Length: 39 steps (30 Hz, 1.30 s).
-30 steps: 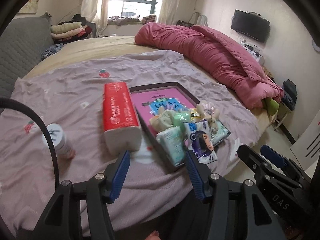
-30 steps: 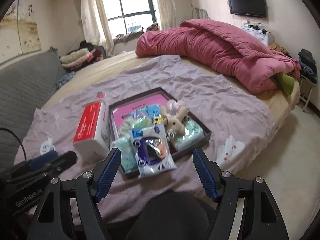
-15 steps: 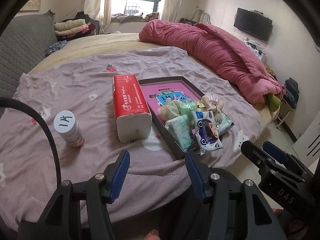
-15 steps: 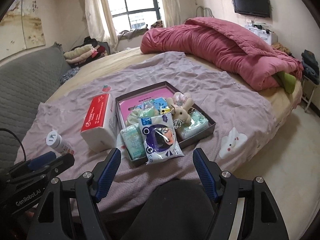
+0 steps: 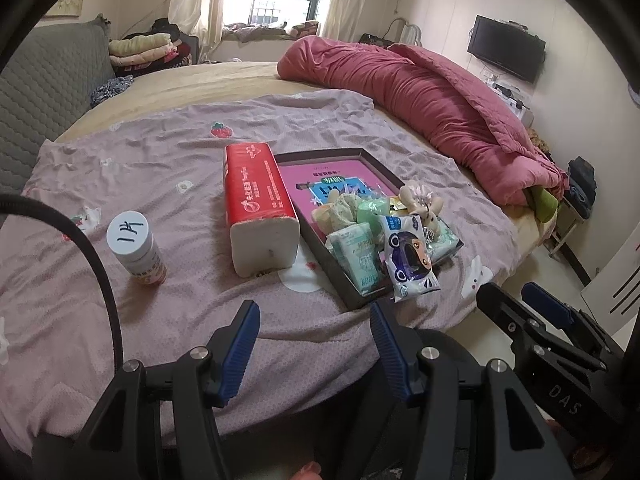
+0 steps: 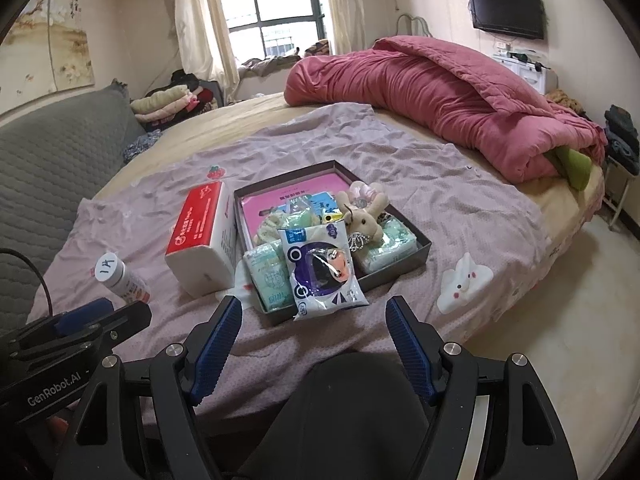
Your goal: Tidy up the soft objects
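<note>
Left gripper (image 5: pixel 314 336): blue-padded fingers spread wide, nothing between them, held in the air above the near edge of the lilac sheet (image 5: pixel 168 184).
Right gripper (image 6: pixel 312 334): fingers likewise spread apart and empty, hovering over the near edge of the sheet, just short of the tray.
Tray (image 6: pixel 422 246): dark, shallow, rectangular, lying on the sheet toward its near edge; a pink printed card lines its bottom.
Wipes pouch (image 6: pixel 324 272): white with a cartoon face, resting on the tray's near rim and hanging out over it.
Tissue packs: a pale green pack (image 6: pixel 270 276) sits in the tray's near left corner, another (image 6: pixel 386 246) at its near right corner.
Plush toy (image 6: pixel 362 222): small beige animal, lying on the right-hand pack.
Other soft items: a crumpled green and cream heap behind the pouch; what they are I cannot tell.
Red tissue block (image 5: pixel 258 204): on the sheet, just beside the tray's left wall.
Bottle (image 5: pixel 136 252): white-capped, upright, left of the tissue block and well apart from it.
Pink quilt (image 5: pixel 424 96): bundled along the bed's far right edge.
</note>
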Tool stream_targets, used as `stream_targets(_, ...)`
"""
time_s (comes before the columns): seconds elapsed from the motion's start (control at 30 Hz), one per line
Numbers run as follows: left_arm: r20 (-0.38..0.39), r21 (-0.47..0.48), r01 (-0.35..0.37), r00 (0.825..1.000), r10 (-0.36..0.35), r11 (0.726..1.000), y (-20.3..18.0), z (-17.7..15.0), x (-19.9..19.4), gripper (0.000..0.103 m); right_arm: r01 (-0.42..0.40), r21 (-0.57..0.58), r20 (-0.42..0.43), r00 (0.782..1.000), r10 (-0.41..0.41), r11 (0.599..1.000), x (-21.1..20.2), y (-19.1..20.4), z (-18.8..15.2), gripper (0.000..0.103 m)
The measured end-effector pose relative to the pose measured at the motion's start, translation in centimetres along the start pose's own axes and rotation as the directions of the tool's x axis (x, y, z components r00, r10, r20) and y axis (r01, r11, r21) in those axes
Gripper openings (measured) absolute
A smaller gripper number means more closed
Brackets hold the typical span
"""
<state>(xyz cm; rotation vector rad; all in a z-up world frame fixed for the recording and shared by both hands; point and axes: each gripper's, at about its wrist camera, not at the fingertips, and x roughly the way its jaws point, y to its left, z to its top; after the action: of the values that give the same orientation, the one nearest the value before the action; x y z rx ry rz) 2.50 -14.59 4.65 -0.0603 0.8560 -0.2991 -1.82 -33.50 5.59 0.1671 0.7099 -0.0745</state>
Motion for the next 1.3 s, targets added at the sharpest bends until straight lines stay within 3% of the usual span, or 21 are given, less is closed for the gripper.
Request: stream_targets(1.3,-0.045,0.023,-0.016,0.999,0.017,1.000,-0.2,-1.6,0.0,0.057,-0.014,-0.017,-0.003,1.000,0.014,1.000,-0.1,0.2,-0.4,0.076)
